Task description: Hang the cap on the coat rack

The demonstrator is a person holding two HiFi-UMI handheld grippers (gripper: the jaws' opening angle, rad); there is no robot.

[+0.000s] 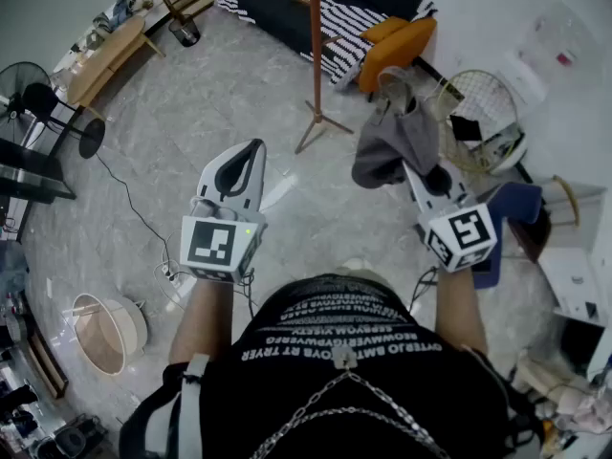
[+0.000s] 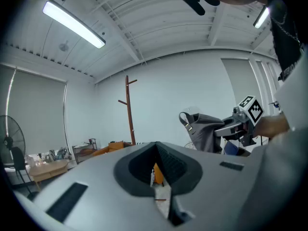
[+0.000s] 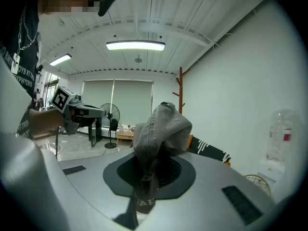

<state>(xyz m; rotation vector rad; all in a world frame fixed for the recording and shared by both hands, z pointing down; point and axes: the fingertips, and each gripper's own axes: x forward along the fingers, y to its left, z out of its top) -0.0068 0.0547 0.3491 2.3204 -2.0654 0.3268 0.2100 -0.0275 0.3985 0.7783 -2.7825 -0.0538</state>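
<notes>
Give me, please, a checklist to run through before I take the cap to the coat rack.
1. Cap gripped: ok, right gripper shut on its fabric.
2. Left gripper empty: ok, shut on nothing.
3. Coat rack upright: ok.
4. Pegs bare: ok, in the left gripper view.
5. Cap at a peg: not ok, apart from the rack.
6. Cap's opening facing the rack: cannot tell.

Toward the far edge of the floor [image 1: 191,132] the coat rack [image 1: 315,55] is stood, with the sofa [image 1: 325,8] set behind it. The cap [image 1: 394,146] is carried in the right claw [image 1: 409,168], right of the rack's foot and nearer. The left claw [image 1: 252,149] is kept left of the cap, apart. The fan [image 1: 38,98] is placed at the floor's left edge, the wire basket [image 1: 478,113] right of the cap.
</notes>
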